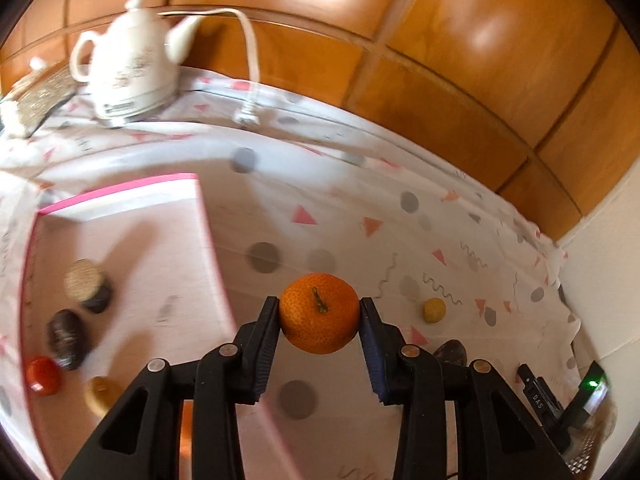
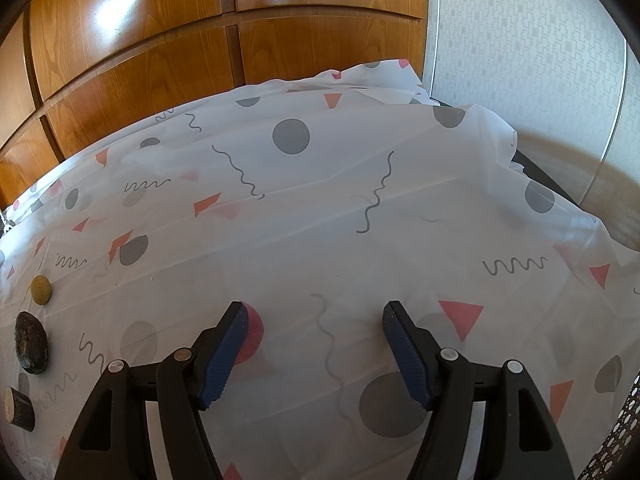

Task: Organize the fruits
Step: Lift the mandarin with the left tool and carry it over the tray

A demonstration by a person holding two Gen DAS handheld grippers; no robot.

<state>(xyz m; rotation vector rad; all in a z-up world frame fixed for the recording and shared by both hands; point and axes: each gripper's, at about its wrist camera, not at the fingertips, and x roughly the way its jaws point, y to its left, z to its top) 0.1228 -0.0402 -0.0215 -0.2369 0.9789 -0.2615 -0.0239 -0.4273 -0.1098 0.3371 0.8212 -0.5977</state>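
Because the orange [image 1: 319,313] is pinched at its two sides by the left gripper [image 1: 320,318], with the stem turned to the camera, it hangs clear above the cloth [image 1: 340,224] and cannot roll; I judge it is being carried toward the tray [image 1: 120,200], which lies just to the left of it. One orange is in view, and it is the only fruit held.

On the near part of the tray I count four small things: a red one [image 1: 42,374], a tan one [image 1: 102,394], a dark oval one [image 1: 67,338] and a short dark piece with a pale top [image 1: 86,284]. They lie close together at the left side, so much of the tray floor is free for the orange. What kind of fruit each one is, I cannot tell, because this side is blurred.

To the right, on the cloth, lie one small yellow fruit [image 1: 434,310] and one dark oval fruit [image 2: 31,342], not yet collected. One cut wooden piece [image 2: 19,408] lies beside them in the right view.

The right gripper [image 2: 314,346] is spread wide and holds nothing; it hovers over bare cloth, probably waiting for its turn.

Far behind stand one white teapot [image 1: 128,60] and one white cable [image 1: 250,64], near the wooden panels [image 1: 460,60].
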